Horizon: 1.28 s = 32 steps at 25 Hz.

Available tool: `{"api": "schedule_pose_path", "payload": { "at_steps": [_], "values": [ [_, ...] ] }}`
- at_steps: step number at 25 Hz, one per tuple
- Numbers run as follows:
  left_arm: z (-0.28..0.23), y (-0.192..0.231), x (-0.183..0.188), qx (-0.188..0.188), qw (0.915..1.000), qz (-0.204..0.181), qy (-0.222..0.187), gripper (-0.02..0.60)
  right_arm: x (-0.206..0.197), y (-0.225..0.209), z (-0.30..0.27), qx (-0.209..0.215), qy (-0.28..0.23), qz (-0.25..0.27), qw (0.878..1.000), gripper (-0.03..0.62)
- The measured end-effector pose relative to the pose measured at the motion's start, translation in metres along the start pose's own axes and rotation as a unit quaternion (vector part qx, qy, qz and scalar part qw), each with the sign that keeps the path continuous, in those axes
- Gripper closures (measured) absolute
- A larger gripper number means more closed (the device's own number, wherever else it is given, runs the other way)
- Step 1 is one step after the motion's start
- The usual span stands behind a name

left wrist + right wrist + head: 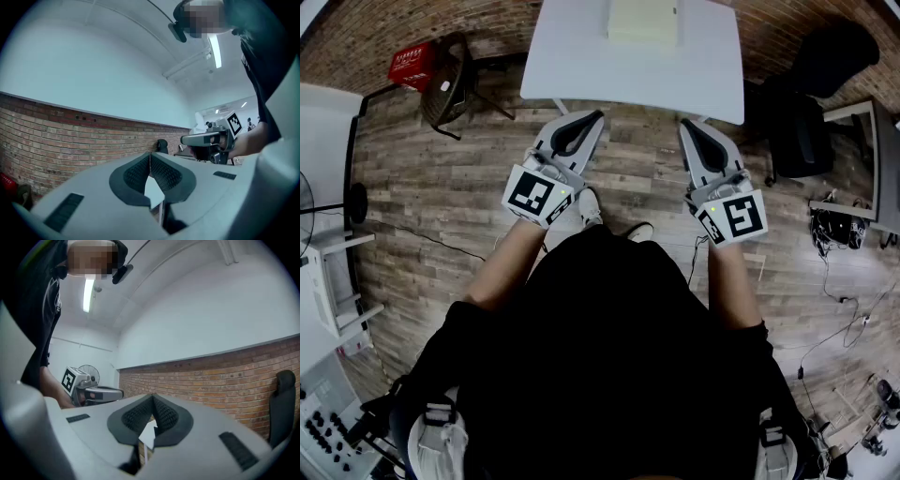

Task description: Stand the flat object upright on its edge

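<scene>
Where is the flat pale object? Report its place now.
In the head view the flat pale object lies on the white table, midway across at its far side, beyond the left gripper and right gripper, untouched.

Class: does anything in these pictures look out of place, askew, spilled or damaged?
Nothing stands out. The pale flat object lies square on the white table, untouched. The left gripper and right gripper hover short of it, jaws together, empty.

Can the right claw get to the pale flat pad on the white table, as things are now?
Probably yes. The right claw is shut, close by the table edge, and nothing lies between it and the pad. It must open first.
</scene>
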<state>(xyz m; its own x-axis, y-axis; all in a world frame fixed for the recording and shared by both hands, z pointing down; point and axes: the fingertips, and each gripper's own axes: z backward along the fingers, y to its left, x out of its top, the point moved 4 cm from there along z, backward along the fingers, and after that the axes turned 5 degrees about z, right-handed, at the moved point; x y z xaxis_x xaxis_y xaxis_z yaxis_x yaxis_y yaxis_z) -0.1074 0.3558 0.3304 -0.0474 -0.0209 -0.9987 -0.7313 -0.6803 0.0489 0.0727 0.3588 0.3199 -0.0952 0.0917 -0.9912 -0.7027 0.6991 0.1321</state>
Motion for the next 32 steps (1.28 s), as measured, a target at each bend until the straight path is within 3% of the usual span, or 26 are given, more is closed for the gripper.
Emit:
{"api": "schedule_pose_path", "payload": {
  "at_steps": [11, 19, 32],
  "values": [
    [0.008, 0.017, -0.007, 0.004, 0.9999, 0.003, 0.009, 0.56, -0.007, 0.012, -0.021, 0.015, -0.001, -0.02, 1.0, 0.589],
    [0.01, 0.056, -0.012, 0.006, 0.9999, 0.012, 0.008, 0.561, -0.01, 0.015, -0.058, 0.015, 0.002, -0.033, 0.999, 0.589],
    [-0.004, 0.133, -0.019, -0.041, 0.9989, 0.023, 0.008, 0.56, -0.021, 0.023, -0.136, -0.004, 0.036, -0.024, 0.999, 0.586]
  ]
}}
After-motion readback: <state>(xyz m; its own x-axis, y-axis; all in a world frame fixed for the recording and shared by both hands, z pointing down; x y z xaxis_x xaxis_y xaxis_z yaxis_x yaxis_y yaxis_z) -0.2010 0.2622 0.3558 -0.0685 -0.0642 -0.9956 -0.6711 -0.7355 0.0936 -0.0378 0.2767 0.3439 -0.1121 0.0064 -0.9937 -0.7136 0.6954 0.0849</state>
